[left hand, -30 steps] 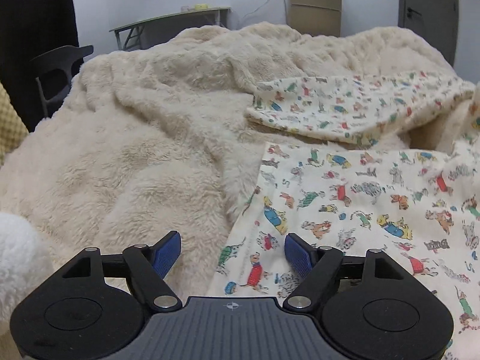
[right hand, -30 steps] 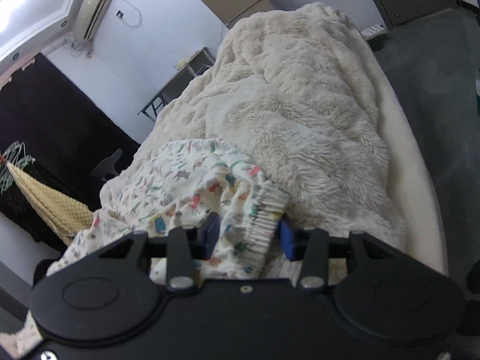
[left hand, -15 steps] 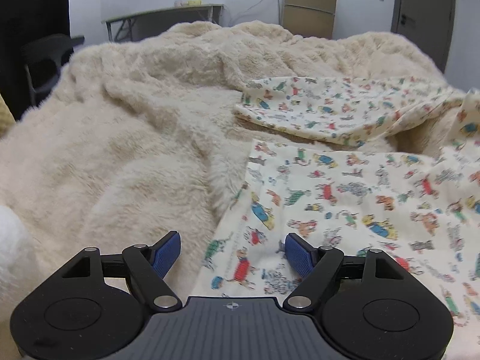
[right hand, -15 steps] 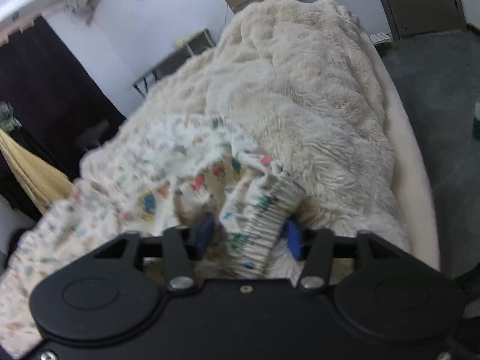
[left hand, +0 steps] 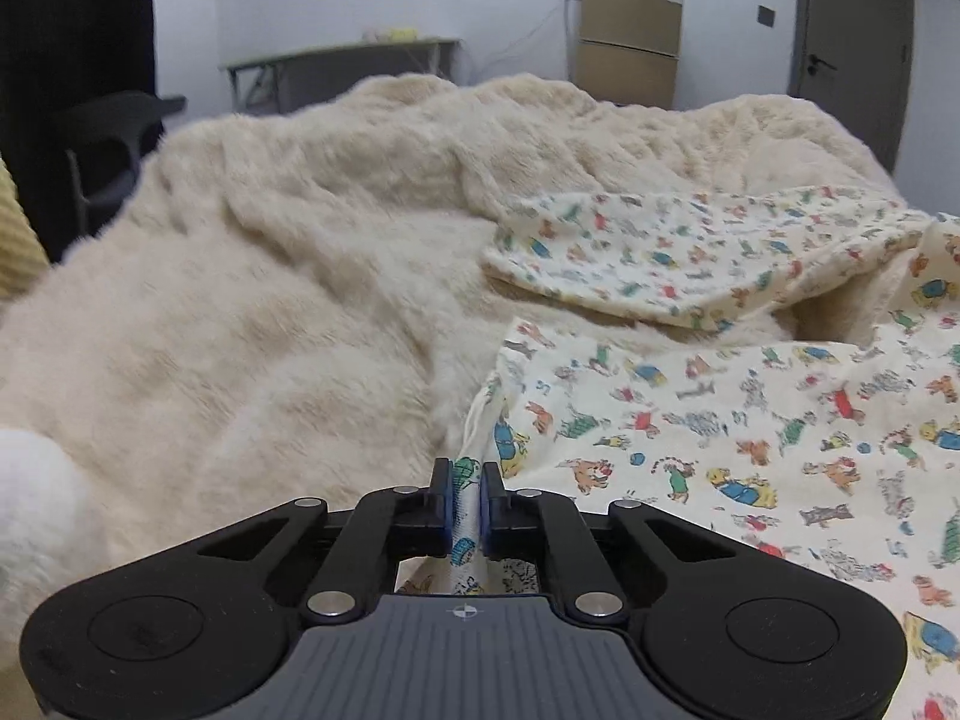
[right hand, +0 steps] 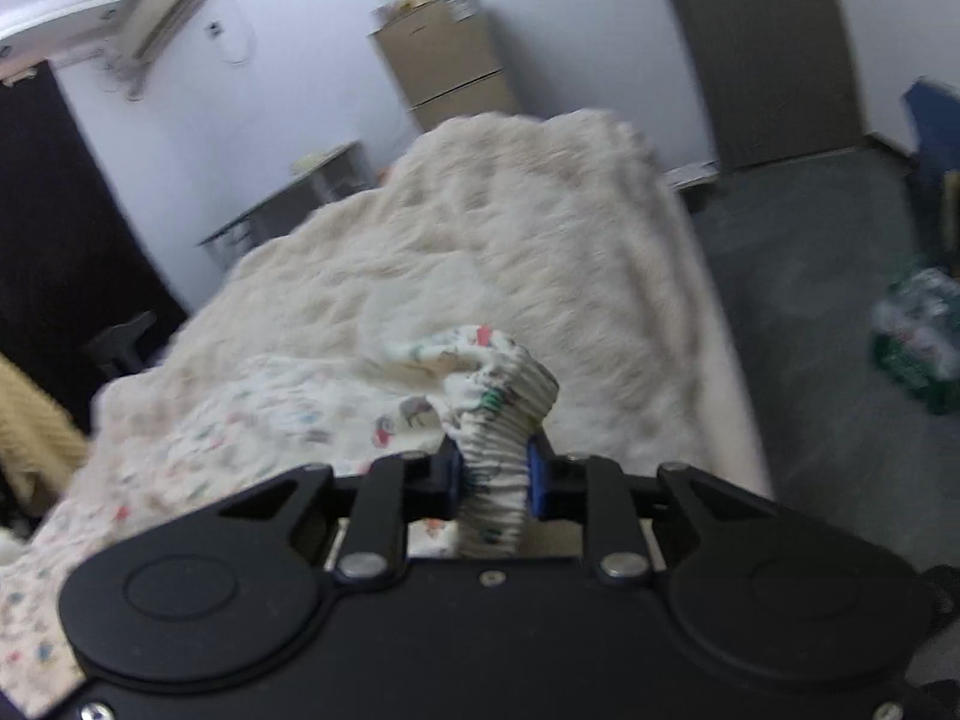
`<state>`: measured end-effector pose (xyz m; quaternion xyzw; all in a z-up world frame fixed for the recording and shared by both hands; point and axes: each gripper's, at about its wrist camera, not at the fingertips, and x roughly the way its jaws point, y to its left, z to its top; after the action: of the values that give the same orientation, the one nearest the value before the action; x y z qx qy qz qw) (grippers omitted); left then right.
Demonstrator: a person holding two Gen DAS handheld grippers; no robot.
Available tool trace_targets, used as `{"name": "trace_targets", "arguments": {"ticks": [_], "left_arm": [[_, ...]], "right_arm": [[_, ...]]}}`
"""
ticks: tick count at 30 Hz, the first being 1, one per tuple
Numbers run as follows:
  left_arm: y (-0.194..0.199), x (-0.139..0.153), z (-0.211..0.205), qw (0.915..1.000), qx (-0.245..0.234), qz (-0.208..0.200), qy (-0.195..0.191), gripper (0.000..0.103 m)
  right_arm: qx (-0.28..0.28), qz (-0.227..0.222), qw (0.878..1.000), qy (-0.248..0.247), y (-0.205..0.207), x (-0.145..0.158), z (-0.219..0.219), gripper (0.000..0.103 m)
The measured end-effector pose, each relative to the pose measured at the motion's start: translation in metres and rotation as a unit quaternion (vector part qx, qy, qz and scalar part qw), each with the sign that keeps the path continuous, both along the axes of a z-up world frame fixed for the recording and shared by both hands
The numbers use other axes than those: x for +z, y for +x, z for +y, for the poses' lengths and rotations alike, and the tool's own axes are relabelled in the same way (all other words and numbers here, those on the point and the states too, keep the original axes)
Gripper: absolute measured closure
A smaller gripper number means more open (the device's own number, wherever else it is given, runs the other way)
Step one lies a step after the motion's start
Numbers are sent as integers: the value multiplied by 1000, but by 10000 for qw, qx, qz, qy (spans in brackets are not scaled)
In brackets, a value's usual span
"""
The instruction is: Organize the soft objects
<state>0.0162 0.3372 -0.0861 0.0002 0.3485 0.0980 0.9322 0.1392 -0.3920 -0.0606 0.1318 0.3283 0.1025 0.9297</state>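
Note:
A cream garment printed with small coloured animals (left hand: pixel 750 438) lies spread over a fluffy beige blanket (left hand: pixel 270 312) on a bed. My left gripper (left hand: pixel 467 507) is shut on the garment's left edge, a fold of cloth pinched between its blue pads. In the right wrist view, my right gripper (right hand: pixel 495 474) is shut on the garment's ribbed elastic band (right hand: pixel 504 426), bunched and lifted above the blanket (right hand: pixel 510 228). The rest of the printed garment (right hand: pixel 210 432) trails down to the left, blurred.
A white fluffy object (left hand: pixel 30 510) sits at the left edge. Behind the bed are a grey table (left hand: pixel 336 69), a brown cabinet (left hand: pixel 630 39), a dark chair (left hand: pixel 114 138) and a door (right hand: pixel 762 48). Grey floor (right hand: pixel 840 312) runs along the bed's right, with a green-and-white bundle (right hand: pixel 918 342).
My left gripper went from open over the garment's edge to shut on it. My right gripper closed tighter on the ribbed band and lifted it; its view tilted upward.

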Motion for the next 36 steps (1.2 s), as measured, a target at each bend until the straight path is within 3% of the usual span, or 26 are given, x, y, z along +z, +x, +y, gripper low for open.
{"name": "trace_targets", "arguments": {"ticks": [2,5,6,9,11,13,17,18,19,20,21,24,25,26,29,30,31,33,36], "left_arm": [[2,-3,1,9999,31,129,83,96],[3,-6,5,9998,114,185,3,83],[1,-5,12,9996,202,97,-180,76],[-4,-1,28,9966,435,-144,-683,71],[-7,0,36,9938,549,-263,-930,62],[-8,0,42,9908,623,-344,-1148,52],[-1,-9,32,9927,435,-184,-1107,52],[2,-13,29,9936,360,-129,-1066,63],[4,-16,25,9947,297,-82,-985,71],[7,-19,18,9970,313,13,-702,88],[9,-22,12,9986,412,136,-305,94],[15,-25,-3,9927,578,580,883,100],[16,-24,-8,9897,565,654,1143,99],[16,-21,-9,9898,544,614,1169,94],[11,8,5,9970,643,53,424,50],[9,18,9,9975,670,-139,191,47],[13,35,14,9971,540,-441,-307,47],[28,51,23,9874,192,-798,-1356,37],[70,46,37,9559,-79,-821,-2820,28]], "right_arm": [[0,337,9977,-592,7,-11,15,79],[-179,301,9952,-909,6,-10,30,65],[-244,210,9954,-902,2,-5,33,62],[-387,-19,9960,-809,-7,8,41,50],[-204,-89,9994,-282,-22,26,48,41],[26,-86,9999,-60,-32,34,56,26],[896,65,9959,51,-54,44,102,21],[988,81,9951,36,-55,45,109,21],[1199,107,9927,-17,-59,44,120,22],[1493,134,9886,-153,-64,43,135,22],[1630,139,9861,-275,-66,41,144,22],[1740,180,9801,-935,-73,34,169,24],[1750,198,9786,-1065,-75,31,174,25],[1781,203,9779,-1079,-76,30,176,25],[1778,142,9778,-1099,-78,33,177,25],[1768,126,9779,-1110,-79,32,176,25],[1758,106,9784,-1082,-80,33,175,25],[1751,70,9794,-1007,-79,35,171,25],[1747,-4,9811,-833,-82,40,170,25]]}}
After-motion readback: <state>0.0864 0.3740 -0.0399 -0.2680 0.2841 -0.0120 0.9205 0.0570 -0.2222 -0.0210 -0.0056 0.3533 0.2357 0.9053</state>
